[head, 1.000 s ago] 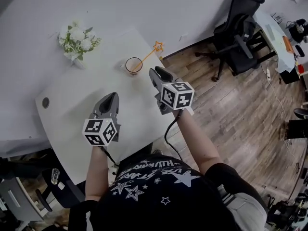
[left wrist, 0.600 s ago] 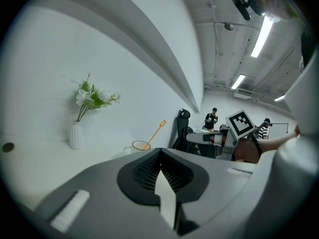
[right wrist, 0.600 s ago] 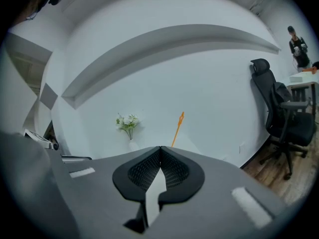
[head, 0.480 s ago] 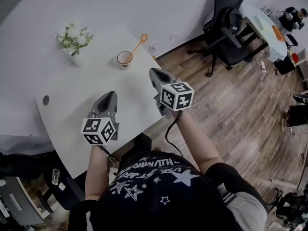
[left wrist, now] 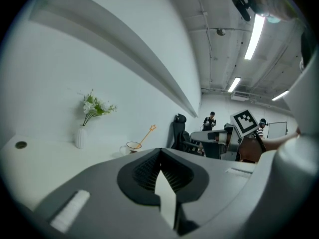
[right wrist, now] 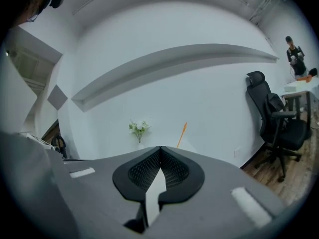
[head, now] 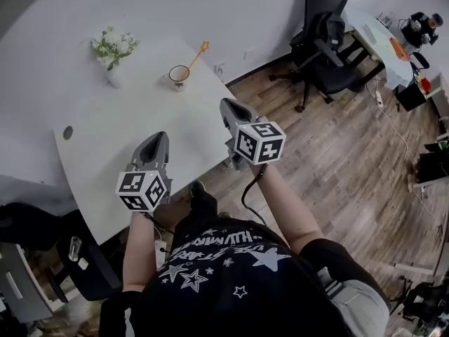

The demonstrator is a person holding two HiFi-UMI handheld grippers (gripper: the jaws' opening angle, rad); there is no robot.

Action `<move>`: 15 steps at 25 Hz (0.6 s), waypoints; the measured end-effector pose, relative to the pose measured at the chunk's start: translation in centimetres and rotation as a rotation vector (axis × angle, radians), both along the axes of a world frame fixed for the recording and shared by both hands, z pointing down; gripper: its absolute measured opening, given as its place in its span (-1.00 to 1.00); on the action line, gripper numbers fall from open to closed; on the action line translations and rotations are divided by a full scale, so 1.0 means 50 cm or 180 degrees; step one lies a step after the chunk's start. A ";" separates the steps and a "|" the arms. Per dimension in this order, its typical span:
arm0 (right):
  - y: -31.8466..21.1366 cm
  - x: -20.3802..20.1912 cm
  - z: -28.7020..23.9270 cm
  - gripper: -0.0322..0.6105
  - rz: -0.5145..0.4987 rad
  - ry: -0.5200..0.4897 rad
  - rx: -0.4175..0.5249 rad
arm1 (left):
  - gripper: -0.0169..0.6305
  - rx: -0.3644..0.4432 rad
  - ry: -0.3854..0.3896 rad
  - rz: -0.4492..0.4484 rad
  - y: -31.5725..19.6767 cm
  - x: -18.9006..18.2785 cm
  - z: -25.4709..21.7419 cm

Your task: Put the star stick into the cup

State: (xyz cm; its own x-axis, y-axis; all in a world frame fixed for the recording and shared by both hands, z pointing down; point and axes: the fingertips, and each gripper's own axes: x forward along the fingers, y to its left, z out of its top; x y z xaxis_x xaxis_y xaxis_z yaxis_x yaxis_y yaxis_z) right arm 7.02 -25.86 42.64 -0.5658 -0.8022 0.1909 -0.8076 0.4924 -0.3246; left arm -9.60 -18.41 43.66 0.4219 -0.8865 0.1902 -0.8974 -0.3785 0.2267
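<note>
Star stick (head: 198, 53) leans in the cup (head: 179, 74). The right gripper (head: 226, 104), open a second ago, is shut and empty like the left gripper (head: 160, 137). Both sit farther back, so the task looks done.

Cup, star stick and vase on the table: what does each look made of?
Cup: probably clear glass or plastic; the wall looks see-through under a brownish rim. Star stick: thin, stiff, matte orange-yellow, plastic or painted wood; too small to tell which. It leans out of the cup. Vase: likely white ceramic, opaque, with faint vertical ribs.
</note>
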 end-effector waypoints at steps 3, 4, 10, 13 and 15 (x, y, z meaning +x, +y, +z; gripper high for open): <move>0.037 0.004 0.000 -0.86 -0.0039 0.0008 -0.0005 | -0.93 0.0022 0.0008 -0.0039 0.037 0.005 -0.001; 0.049 0.006 0.002 -0.86 -0.0059 0.0015 -0.0009 | -0.93 0.0027 0.0012 -0.0054 0.050 0.007 -0.001; 0.113 0.007 0.006 -0.86 -0.0195 0.0062 0.0004 | -0.93 0.0033 0.0017 -0.0129 0.117 0.013 0.004; 0.140 0.008 0.005 -0.86 -0.0248 0.0081 0.0019 | -0.93 0.0056 0.0016 -0.0154 0.139 0.017 -0.002; 0.154 0.013 0.003 -0.86 -0.0273 0.0089 0.0031 | -0.93 0.0082 0.0014 -0.0158 0.149 0.023 -0.008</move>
